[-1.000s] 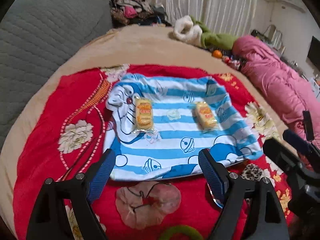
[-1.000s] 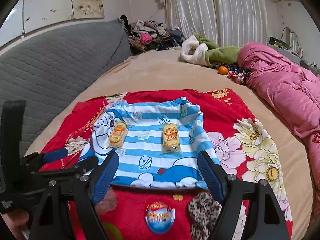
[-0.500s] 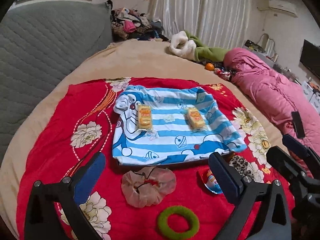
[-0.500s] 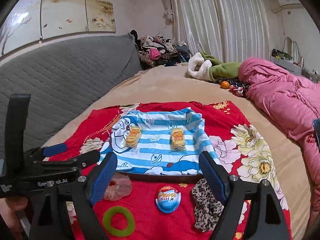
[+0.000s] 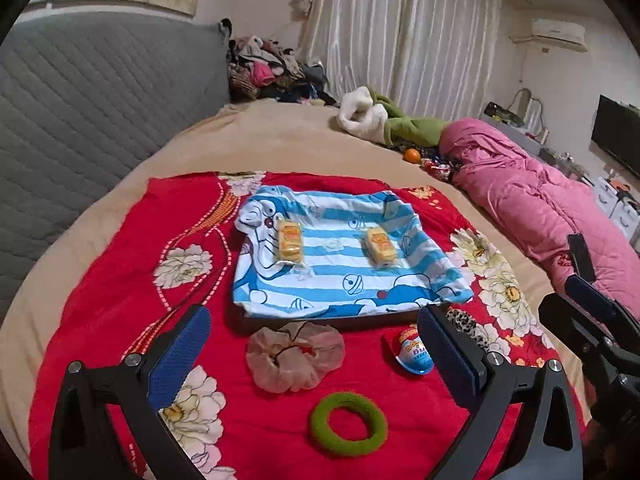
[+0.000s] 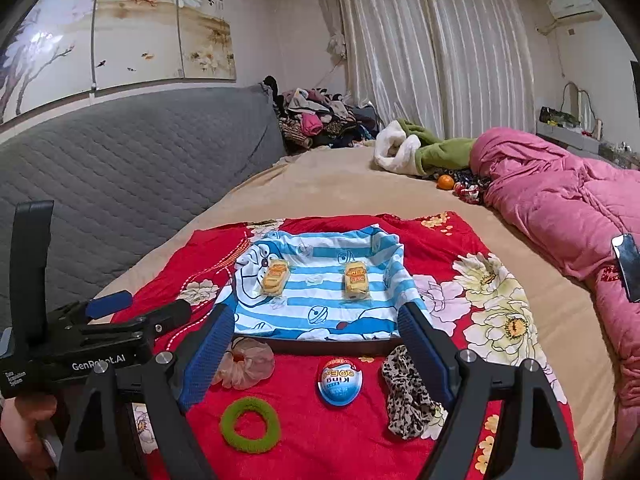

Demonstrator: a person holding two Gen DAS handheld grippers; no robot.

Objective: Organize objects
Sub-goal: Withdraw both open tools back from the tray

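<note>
The left gripper point(image 5: 314, 344) carries on its body, seen from the right wrist camera, the white writing "GenRobot.AI"; its jaws stand wide apart with nothing between them. The right gripper point(image 6: 316, 336) is also open and holds nothing. On the bed lies a red flowered cloth point(image 6: 448, 240), and on it a tray covered with a blue and white striped cartoon cloth point(image 6: 320, 308). Two yellow snack packets point(image 6: 275, 277) point(image 6: 356, 276) rest on this cloth, well apart; their red print is too small to read. In front of the tray lie a pink sheer scrunchie point(image 6: 244, 364), a green hair ring point(image 6: 250, 424), a blue and white egg-shaped pack point(image 6: 340, 380) with the word "King" seen upside down, and a leopard-print scrunchie point(image 6: 406, 392). Farther on the bed are a pink quilt point(image 6: 560, 200), a green and white garment point(image 6: 420, 150), an orange fruit point(image 6: 445, 181), and a pile of clothes point(image 6: 320, 120) beside the grey headboard point(image 6: 120, 168).
</note>
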